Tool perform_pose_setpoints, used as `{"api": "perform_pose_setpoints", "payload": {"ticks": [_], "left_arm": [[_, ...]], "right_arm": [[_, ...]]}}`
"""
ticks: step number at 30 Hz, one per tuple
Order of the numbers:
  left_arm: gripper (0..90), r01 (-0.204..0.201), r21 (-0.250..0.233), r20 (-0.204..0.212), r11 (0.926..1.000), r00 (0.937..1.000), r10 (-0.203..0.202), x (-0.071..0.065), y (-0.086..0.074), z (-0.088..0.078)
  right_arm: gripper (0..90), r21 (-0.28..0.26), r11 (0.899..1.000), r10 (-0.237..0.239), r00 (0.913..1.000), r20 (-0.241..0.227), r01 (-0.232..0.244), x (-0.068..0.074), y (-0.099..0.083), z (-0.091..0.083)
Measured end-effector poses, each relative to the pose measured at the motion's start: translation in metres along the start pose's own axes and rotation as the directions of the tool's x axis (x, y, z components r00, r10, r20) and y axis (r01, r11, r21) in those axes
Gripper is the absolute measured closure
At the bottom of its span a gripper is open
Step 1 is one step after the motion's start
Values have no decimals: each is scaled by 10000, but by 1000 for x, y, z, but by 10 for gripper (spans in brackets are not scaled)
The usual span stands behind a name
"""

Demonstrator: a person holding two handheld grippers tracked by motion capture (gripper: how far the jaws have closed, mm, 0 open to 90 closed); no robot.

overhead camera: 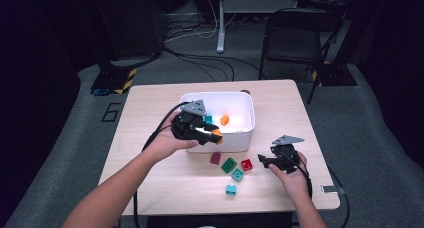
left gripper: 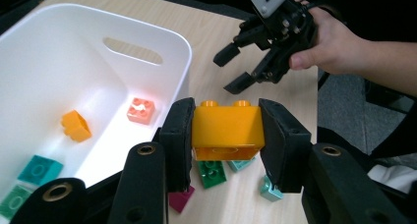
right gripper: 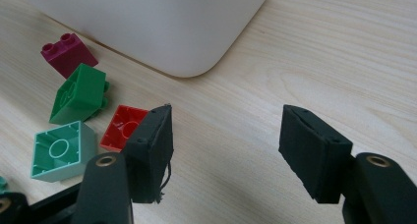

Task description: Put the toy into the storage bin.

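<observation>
My left gripper (left gripper: 225, 140) is shut on an orange brick (left gripper: 225, 130), held in the air over the near rim of the white bin (overhead camera: 247, 123); in the high view the left gripper (overhead camera: 207, 134) carries the orange brick (overhead camera: 216, 134) at the bin's front wall. Inside the white bin (left gripper: 162, 42) lie an orange brick (left gripper: 76, 126), a salmon brick (left gripper: 141, 110) and teal ones (left gripper: 39, 169). My right gripper (right gripper: 226, 153) stands open just above the bare table, beside a red brick (right gripper: 123, 127); in the high view the right gripper (overhead camera: 263, 160) sits right of the loose bricks.
On the table in front of the bin lie a maroon brick (overhead camera: 216, 158), a green brick (overhead camera: 228, 165), a red brick (overhead camera: 246, 164) and two teal bricks (overhead camera: 237, 175) (overhead camera: 231, 189). A black chair (overhead camera: 295, 35) stands beyond the table's far edge.
</observation>
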State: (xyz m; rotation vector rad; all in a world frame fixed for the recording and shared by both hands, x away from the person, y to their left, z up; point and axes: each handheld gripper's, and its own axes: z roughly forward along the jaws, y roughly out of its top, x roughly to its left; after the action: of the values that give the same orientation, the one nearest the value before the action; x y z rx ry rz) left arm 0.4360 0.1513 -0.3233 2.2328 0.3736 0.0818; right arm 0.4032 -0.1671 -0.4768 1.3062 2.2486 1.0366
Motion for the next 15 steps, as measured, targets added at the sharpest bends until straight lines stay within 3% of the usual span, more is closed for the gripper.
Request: {"api": "perform_pose_setpoints", "payload": {"ticks": [15], "left_arm": [[589,392,-40,-377,9992,9985,-393,42,17,13]], "right_arm": [[367,-2,10000,-5,10000,7,5,0,0,0]]}}
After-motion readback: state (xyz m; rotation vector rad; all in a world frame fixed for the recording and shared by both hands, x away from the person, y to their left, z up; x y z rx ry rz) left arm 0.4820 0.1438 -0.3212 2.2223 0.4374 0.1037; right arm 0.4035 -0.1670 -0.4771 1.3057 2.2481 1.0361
